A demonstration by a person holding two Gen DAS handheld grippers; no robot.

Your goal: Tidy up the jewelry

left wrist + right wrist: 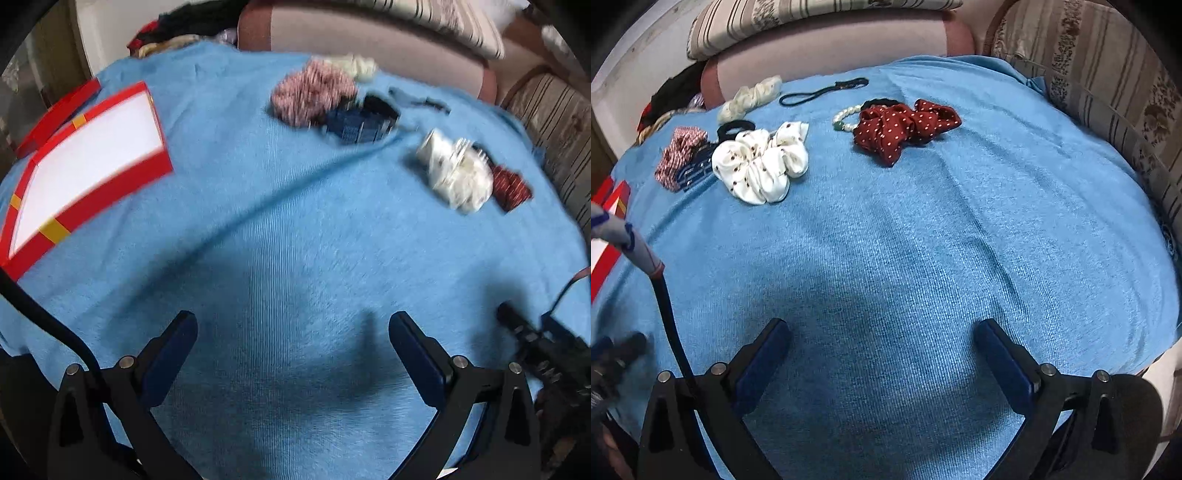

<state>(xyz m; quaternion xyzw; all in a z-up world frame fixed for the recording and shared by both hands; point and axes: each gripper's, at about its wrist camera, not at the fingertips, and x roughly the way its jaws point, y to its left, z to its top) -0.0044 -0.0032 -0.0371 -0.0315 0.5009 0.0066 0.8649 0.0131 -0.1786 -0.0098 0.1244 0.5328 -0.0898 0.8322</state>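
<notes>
Hair accessories lie on a blue cloth [923,240]. A white dotted scrunchie [762,164], a red polka-dot scrunchie [901,129], a pearl bracelet [844,120], a pink checked scrunchie [677,153], a navy scrunchie [698,171], a cream scrunchie [750,96] and a thin black headband [820,92] sit at the far side. A red box with a white inside [92,155] stands open at the left. My left gripper [293,332] is open and empty above bare cloth. My right gripper [882,339] is open and empty, well short of the items.
A pink sofa cushion [831,44] and striped cushions [1108,92] border the cloth at the back and right. The box lid [55,114] lies behind the box. A dark clothes pile [177,26] sits at the back left.
</notes>
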